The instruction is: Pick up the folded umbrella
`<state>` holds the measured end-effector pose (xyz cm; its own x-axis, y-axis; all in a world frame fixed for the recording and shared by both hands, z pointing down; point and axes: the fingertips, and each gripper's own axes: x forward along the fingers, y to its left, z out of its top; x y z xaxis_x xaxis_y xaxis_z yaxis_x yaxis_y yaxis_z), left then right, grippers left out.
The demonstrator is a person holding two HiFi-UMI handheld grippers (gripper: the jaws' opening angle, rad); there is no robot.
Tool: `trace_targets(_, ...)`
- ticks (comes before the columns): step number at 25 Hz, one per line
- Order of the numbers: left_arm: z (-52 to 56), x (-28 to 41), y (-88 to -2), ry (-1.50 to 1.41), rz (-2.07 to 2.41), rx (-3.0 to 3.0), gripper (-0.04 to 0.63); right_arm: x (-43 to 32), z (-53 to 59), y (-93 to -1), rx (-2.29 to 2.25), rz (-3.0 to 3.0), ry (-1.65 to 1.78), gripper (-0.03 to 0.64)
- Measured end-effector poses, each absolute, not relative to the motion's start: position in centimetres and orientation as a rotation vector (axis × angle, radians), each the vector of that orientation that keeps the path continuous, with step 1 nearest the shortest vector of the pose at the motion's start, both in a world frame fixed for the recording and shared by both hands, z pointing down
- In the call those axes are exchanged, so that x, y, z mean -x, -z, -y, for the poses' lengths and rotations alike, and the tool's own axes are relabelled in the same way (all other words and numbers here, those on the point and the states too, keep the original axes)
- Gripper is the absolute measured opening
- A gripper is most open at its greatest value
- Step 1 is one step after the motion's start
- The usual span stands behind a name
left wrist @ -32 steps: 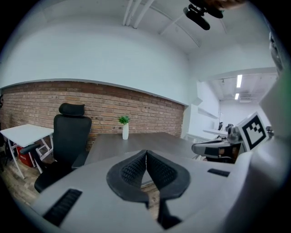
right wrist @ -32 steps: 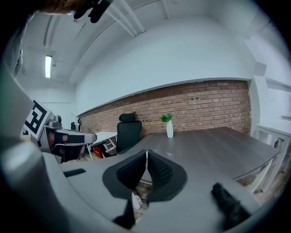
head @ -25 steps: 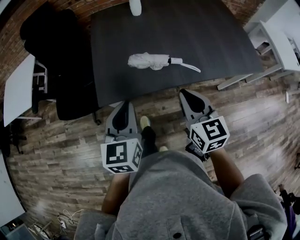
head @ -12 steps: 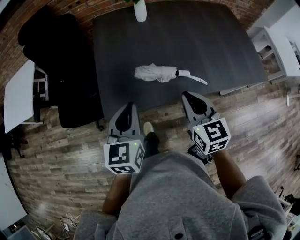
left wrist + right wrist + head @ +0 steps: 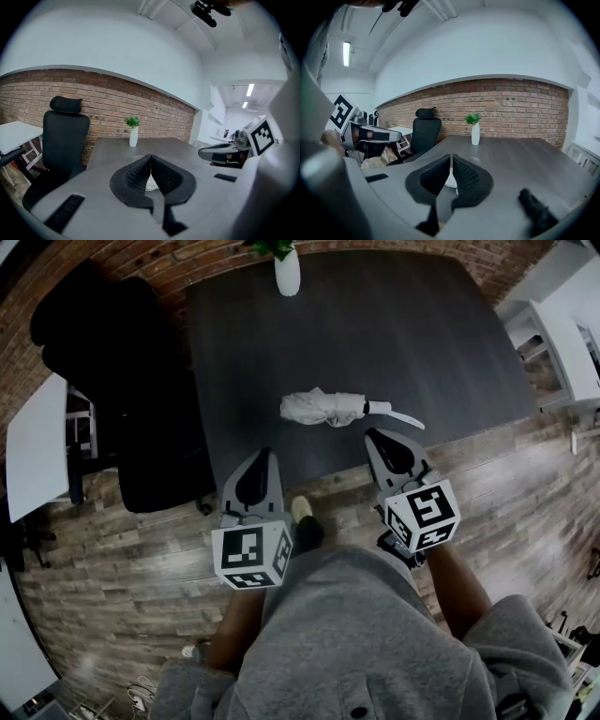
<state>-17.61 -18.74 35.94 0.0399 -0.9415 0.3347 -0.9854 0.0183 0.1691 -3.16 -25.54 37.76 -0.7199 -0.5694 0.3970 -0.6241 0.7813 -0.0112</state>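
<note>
Folded umbrella [image 5: 323, 408] lies on dark table [image 5: 375, 324] near front edge, handle pointing right. Left gripper [image 5: 265, 456] and right gripper [image 5: 373, 434] both pinched shut, holding nothing, over table edge, not touching umbrella

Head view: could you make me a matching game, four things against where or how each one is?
1 umbrella
2 vase
3 office chair
4 right gripper

A on the floor, left of the table
B shut, holding nothing
C lying folded on the tabletop
D standing at the table's far edge

Pairs: 1-C, 2-D, 3-A, 4-B
</note>
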Motion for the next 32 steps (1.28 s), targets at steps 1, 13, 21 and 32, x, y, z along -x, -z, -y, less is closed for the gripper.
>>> trace_targets(1,19.2,18.0,-36.0,-0.17,1.943,-1.976,0.014,3.5,25.9,-37.8,-0.911,2.596,-0.201,0.026)
trace_targets(13,23.6,21.8,-38.4,-0.165,1.863,-2.012,0.014,7.2,29.7,-39.0,-0.901,2.522,-0.146,0.026)
trace_targets(21,24.5,22.6,-38.6,-0.153,1.856,-2.014,0.014,7.9,30.3,-40.6,-0.838,2.482,-0.138,0.028)
trace_targets(32,24.5,22.1,-38.3,-0.158,1.9,-1.935,0.015,6.9,31.6,-42.5,-0.732,2.446,-0.164,0.117)
